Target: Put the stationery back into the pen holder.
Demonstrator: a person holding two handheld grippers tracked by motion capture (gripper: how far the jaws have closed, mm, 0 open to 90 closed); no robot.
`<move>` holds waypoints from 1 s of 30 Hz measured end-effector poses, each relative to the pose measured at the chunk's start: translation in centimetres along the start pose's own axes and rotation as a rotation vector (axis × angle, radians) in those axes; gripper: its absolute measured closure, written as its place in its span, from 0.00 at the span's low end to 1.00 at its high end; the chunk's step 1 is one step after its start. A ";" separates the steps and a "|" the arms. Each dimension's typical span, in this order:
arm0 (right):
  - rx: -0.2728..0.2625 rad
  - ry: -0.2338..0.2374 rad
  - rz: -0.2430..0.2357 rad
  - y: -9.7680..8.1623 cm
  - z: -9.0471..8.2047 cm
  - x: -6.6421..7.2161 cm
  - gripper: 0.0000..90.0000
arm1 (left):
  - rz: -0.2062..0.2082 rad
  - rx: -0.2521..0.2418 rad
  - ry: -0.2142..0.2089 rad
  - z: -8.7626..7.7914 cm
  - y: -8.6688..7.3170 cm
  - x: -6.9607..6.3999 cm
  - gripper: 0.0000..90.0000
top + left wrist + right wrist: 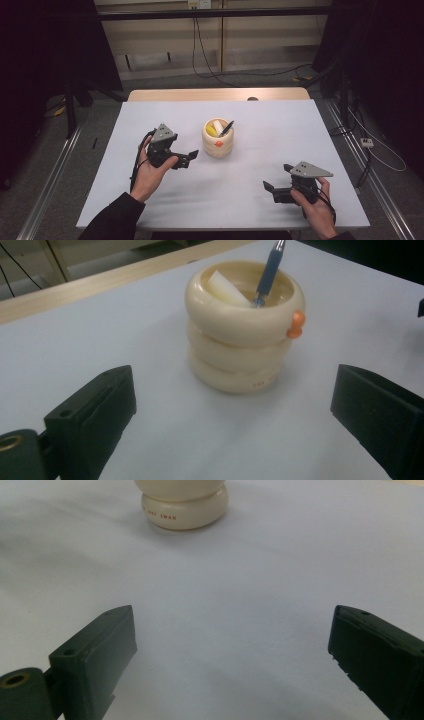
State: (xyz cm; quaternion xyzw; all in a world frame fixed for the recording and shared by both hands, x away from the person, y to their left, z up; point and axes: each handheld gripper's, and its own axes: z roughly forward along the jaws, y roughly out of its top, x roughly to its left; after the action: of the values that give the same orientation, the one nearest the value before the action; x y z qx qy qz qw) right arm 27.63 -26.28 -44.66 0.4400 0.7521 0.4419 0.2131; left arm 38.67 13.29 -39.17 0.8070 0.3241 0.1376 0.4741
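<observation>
A cream ringed pot (218, 138) stands upright at the table's middle, with a small orange knob (296, 325) on its side. Inside it lean a blue pen (267, 272), a white stick (226, 289) and something yellow (211, 131). My left gripper (189, 157) is held just left of the pot, open, with nothing between its jaws; in the left gripper view the pot (242, 325) sits a short way ahead of them. My right gripper (277, 181) rests near the front right of the table, open and empty, with the pot's base (183, 502) far ahead.
The white table top (270, 125) has a wooden strip along its far edge. Dark stands and cables sit on the floor beyond and to the right. Open table surface lies between the two grippers.
</observation>
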 end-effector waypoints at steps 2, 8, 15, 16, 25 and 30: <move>0.000 0.001 -0.003 0.0 0.0 0.0 0.06 | 0.006 0.002 -0.006 -0.5 -0.6 -0.1 0.05; 0.002 0.002 -0.004 0.0 0.0 0.0 0.06 | -0.003 0.010 0.006 -1.8 -2.4 -0.2 0.05; 0.007 0.007 -0.004 0.0 0.1 0.3 0.06 | -0.034 -0.016 0.035 -3.1 -4.4 -0.6 0.05; 0.007 0.007 -0.006 0.0 0.1 0.3 0.06 | -0.032 -0.011 0.034 -3.3 -4.7 -0.7 0.05; 0.008 0.006 -0.006 0.0 0.1 0.2 0.06 | 0.001 -0.019 0.057 -4.8 -6.8 -1.6 0.06; 0.012 0.010 -0.014 0.0 0.1 0.3 0.06 | -0.026 -0.012 0.060 -4.0 -8.0 -1.7 0.07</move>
State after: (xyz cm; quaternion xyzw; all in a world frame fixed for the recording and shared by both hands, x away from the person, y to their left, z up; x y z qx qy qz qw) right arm 27.54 -25.93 -44.73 0.4339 0.7587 0.4382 0.2098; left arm 32.10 17.60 -43.75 0.7953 0.3480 0.1575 0.4708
